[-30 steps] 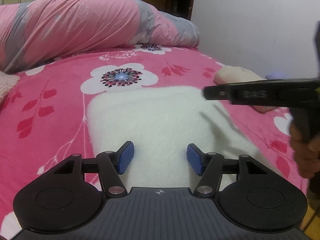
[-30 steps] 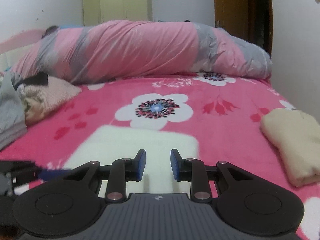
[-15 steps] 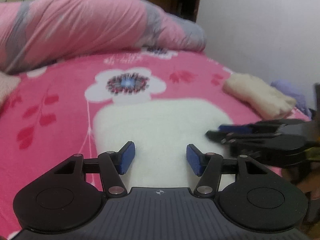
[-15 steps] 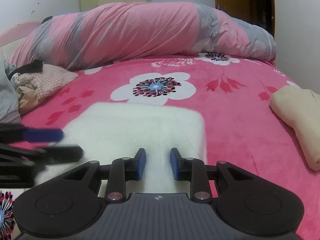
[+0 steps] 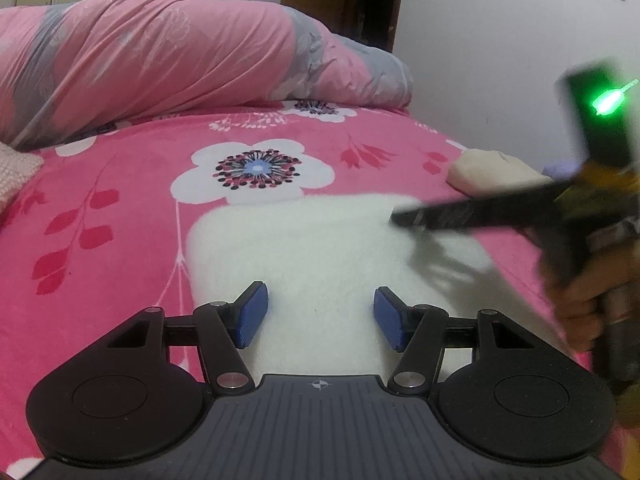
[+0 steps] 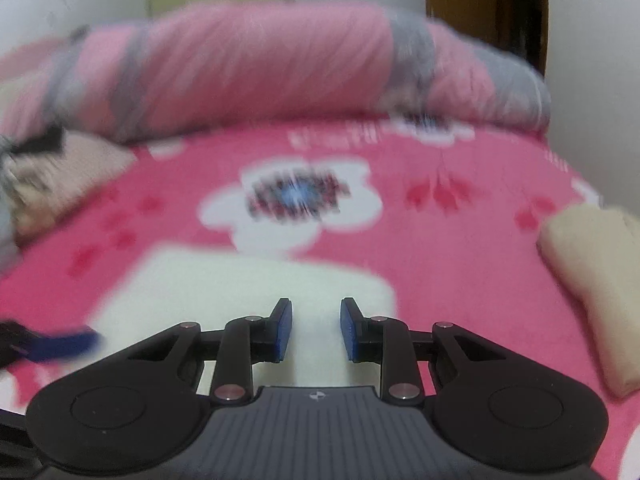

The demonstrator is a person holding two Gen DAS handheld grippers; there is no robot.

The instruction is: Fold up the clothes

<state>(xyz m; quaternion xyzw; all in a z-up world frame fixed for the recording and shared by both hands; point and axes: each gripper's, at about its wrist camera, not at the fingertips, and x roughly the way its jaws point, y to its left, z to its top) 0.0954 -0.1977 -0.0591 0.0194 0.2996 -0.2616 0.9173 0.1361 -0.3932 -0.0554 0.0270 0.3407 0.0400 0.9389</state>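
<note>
White fleece, that's the job here: a white, fluffy, roughly rectangular folded garment [image 5: 320, 256] lies flat on the pink floral bedspread [image 5: 120, 208], near the bed's front edge and about midway along it.

Far left, by the bed's left edge, a heap of loose clothes [image 6: 44, 184] waits, pinkish knit with grey and black mixed in, all blurred. Behind it the rolled pink-and-grey duvet [image 5: 160, 60] runs along the head of the bed.

Now the left gripper [image 5: 320, 316]: blue-padded fingers [image 5: 250, 316] standing well apart over the near part of the white piece, nothing between them, no cloth pinched. The right gripper [image 6: 316, 330] hovers beside it over the garment's right half, its fingers a narrow gap apart with only fleece showing behind; they don't look pressed on anything. From the left wrist view it sweeps in blurred, a hand [image 5: 580, 304] on its handle.

Over by the right edge sits a cream folded cloth [image 6: 592, 280], apparently finished.

The risks? Both grippers crowd one small garment, so they could knock together. A shallow bite could take only the top layer and pull the fold open. A low dip could snag the plush bedspread with it.
</note>
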